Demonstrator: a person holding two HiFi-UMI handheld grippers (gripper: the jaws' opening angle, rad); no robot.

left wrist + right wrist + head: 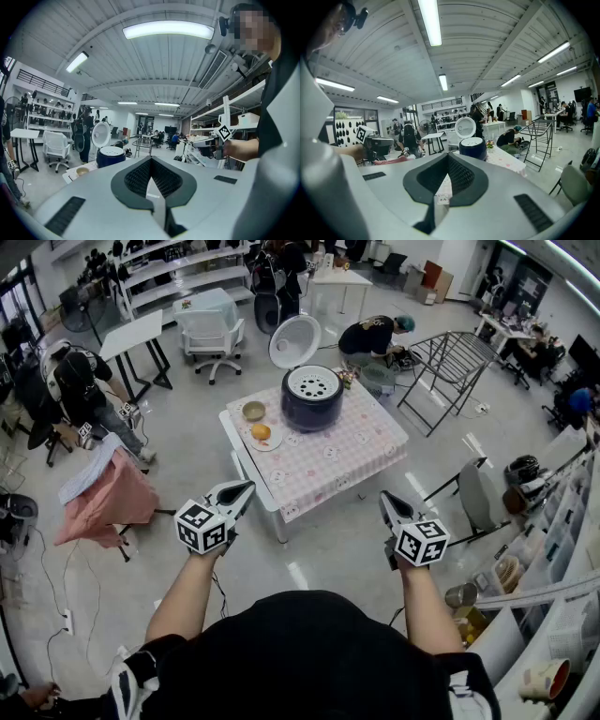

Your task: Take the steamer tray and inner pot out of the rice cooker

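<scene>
The dark blue rice cooker stands at the far side of a table with a pink checked cloth. Its white lid is up. The white perforated steamer tray lies in its top; the inner pot is hidden beneath. Both grippers hang in the air short of the table, well away from the cooker. My left gripper is shut and empty, and so is my right gripper. The cooker shows far ahead in the left gripper view and is again distant in the right gripper view.
A small bowl and a plate with an orange sit on the table's left part. A person crouches behind the table. A metal rack stands at right, a white chair behind, a pink-draped stand at left.
</scene>
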